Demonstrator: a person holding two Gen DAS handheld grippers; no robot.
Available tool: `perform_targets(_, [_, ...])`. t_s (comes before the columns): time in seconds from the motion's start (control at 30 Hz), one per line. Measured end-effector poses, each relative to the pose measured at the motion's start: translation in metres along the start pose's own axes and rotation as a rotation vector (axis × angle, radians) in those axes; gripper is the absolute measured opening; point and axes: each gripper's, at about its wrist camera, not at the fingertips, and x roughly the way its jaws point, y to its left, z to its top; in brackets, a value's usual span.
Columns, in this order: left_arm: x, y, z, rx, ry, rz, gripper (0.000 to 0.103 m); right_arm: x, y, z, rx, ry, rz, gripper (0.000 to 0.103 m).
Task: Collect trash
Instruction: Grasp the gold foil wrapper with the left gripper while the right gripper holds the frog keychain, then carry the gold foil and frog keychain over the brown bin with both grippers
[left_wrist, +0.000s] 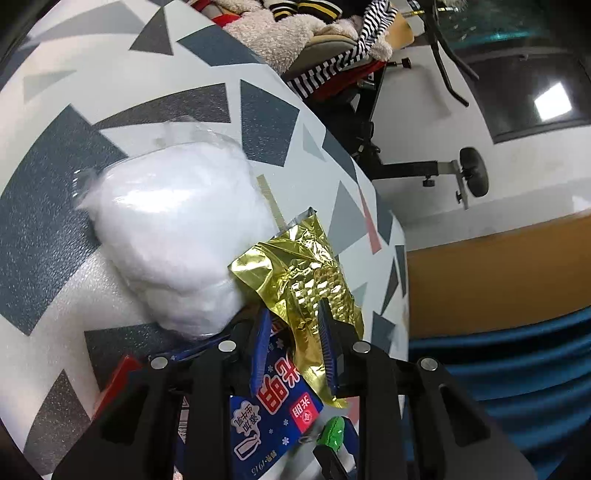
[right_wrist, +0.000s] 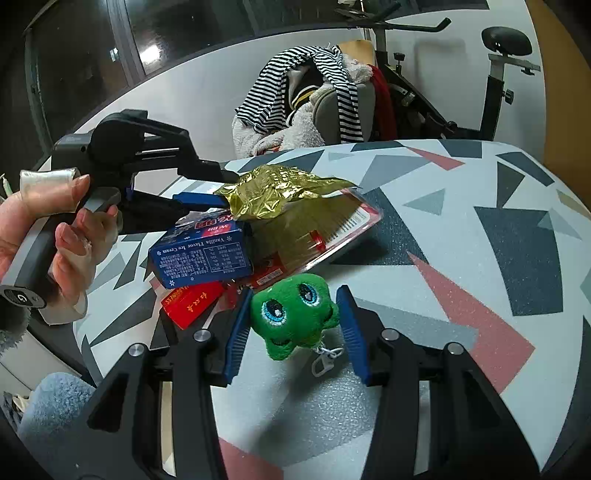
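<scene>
One crumpled, shiny gold foil wrapper, torn-edged.

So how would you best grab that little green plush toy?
Probably by its round head, one pad on each side, coming from the front as the right claw does now. The green plush toy is soft and bulges there, while its metal clip trails loose toward the camera and would likely slip.
</scene>
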Motion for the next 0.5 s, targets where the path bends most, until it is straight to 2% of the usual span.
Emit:
perform_targets(0.07, [0.004,-0.006,0.001,0.022,-0.004,0.007,0.023,0.0,-0.002,0.0,0.008,0.0,0.003,0.048])
perform_targets(0.1, [0.005,-0.008,0.001,0.029,-0.004,0.006,0.012,0.001,-0.002,0.0,0.009,-0.001,0.004,0.048])
perform_targets(0.13, [0.007,-0.01,0.001,0.041,-0.008,0.003,0.007,0.0,-0.002,0.0,0.01,-0.001,0.006,0.048])
perform_targets(0.33, [-0.003,-0.037,-0.002,0.178,-0.059,-0.033,0.003,-0.002,-0.006,0.001,0.028,-0.007,0.015,0.048])
perform_targets(0.5, [-0.034,-0.072,-0.01,0.343,-0.105,-0.047,0.002,-0.008,-0.004,0.005,0.026,-0.016,0.015,0.048])
